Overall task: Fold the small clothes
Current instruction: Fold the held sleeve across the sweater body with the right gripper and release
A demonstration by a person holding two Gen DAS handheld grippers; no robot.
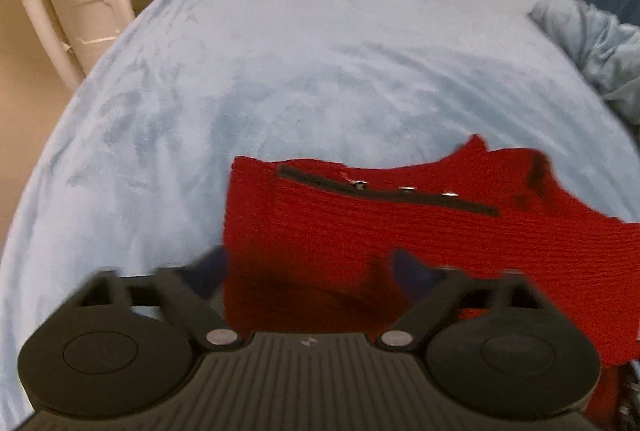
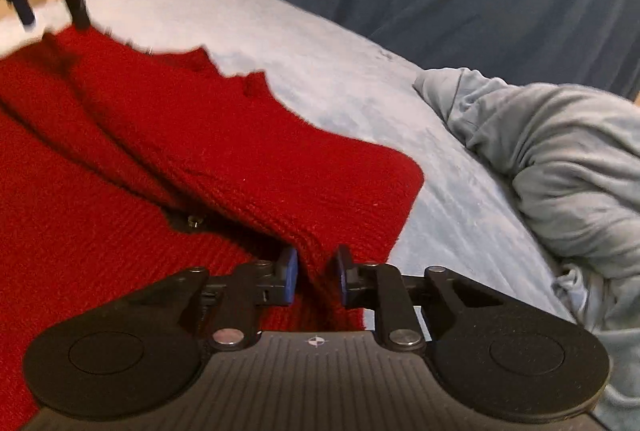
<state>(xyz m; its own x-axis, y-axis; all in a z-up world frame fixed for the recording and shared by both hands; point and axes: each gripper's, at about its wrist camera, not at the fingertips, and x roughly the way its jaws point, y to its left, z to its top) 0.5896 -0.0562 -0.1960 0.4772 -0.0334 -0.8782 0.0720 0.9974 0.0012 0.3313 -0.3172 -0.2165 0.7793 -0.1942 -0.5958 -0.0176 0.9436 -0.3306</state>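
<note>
Cardigan (image 2: 200, 135) hem between right tool (image 2: 316, 273) pads

right gripper (image 2: 316, 273) pitched down, blue pads pinched on a fold of red knit; left gripper (image 1: 308, 271) blurred, steeper tilt, jaws apart, both fingers (image 1: 412, 271) over cloth, no grip

**Matte black grippers with blue pads**

My left gripper (image 1: 308, 271) shows a ribbed matte black plastic body, two round black discs at its sides, angled black link arms on silver pivot screws, and dark blue finger pads (image 1: 408, 267). My right gripper (image 2: 316, 271) looks the same, with a small white crosshair mark on its ribbed deck and blue pads (image 2: 289, 273).
</note>
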